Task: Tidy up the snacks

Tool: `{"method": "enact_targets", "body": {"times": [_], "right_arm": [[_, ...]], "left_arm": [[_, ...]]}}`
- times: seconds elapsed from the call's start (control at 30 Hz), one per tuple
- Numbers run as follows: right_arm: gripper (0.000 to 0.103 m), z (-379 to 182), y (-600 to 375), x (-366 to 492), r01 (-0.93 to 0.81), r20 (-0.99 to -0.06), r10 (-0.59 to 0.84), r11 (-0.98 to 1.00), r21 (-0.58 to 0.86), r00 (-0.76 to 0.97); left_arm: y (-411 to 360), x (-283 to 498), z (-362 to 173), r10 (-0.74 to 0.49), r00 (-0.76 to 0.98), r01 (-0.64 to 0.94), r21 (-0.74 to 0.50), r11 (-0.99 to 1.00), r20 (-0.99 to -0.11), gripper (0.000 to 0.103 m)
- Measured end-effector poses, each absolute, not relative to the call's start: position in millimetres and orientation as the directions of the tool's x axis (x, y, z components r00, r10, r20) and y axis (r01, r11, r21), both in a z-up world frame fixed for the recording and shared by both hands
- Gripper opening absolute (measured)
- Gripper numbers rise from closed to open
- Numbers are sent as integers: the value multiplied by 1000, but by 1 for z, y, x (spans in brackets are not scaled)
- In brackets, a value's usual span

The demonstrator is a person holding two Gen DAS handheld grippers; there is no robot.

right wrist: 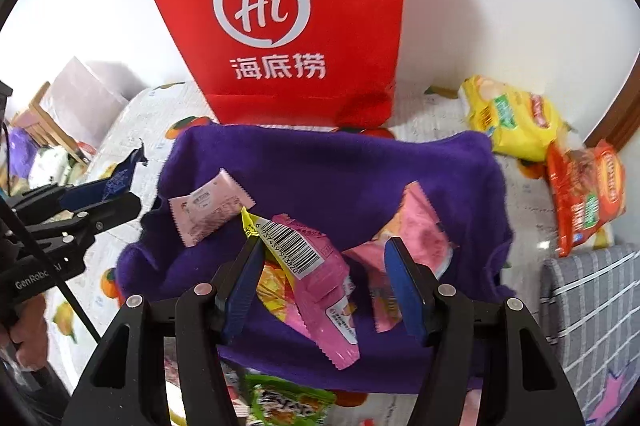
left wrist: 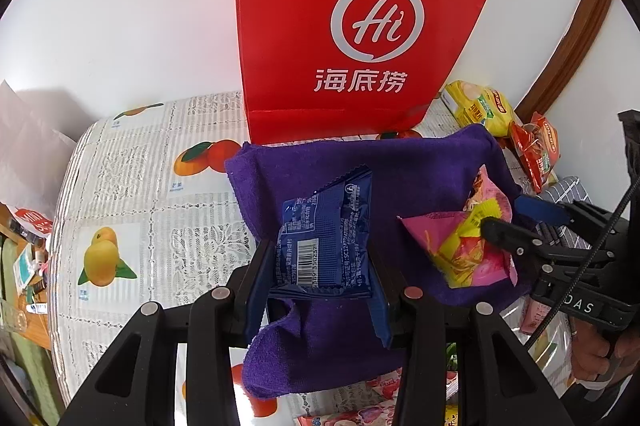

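Honestly, I judge the sorting to be somewhere in the middle. My left gripper (left wrist: pixel 320 266) is clamped on a dark blue snack packet (left wrist: pixel 326 246), held up over the purple cloth (left wrist: pixel 332 161) that lies spread on the desk (left wrist: pixel 132 161). My right gripper (right wrist: pixel 324 286) has its jaws partly apart with a pink-and-yellow packet (right wrist: pixel 304 266) between them; it seems to hang against the left pad, but I cannot tell whether both pads press on it. Two more pink packets lie on the cloth, a pale pink packet (right wrist: pixel 210 209) toward its left and another pink one (right wrist: pixel 416 238) by the right jaw. Off the cloth, a yellow bag (right wrist: pixel 512 121) and an orange-red bag (right wrist: pixel 584 197) sit near the wall to the right, and a green packet (right wrist: pixel 288 402) shows at the near edge. The red paper bag (right wrist: pixel 288 17) stands upright behind the cloth; I cannot see into it. Several snacks remain loose, so plenty is left.
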State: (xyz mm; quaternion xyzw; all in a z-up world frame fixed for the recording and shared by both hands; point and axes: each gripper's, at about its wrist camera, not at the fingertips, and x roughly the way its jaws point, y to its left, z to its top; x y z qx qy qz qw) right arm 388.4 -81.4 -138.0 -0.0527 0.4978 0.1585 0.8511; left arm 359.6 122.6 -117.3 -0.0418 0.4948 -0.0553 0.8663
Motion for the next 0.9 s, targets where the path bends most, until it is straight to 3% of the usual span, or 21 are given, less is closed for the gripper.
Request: {"method": "enact_targets", "body": {"times": [0.33, 0.9], "right_arm": [[62, -125, -79, 380, -338, -841, 158, 941, -32, 518], [70, -101, -107, 380, -283, -785, 235, 956, 80, 574]], "left_arm": [[115, 362, -121, -133, 494, 70, -113, 991, -859, 41], [108, 365, -131, -129, 465, 80, -104, 991, -876, 41]]}}
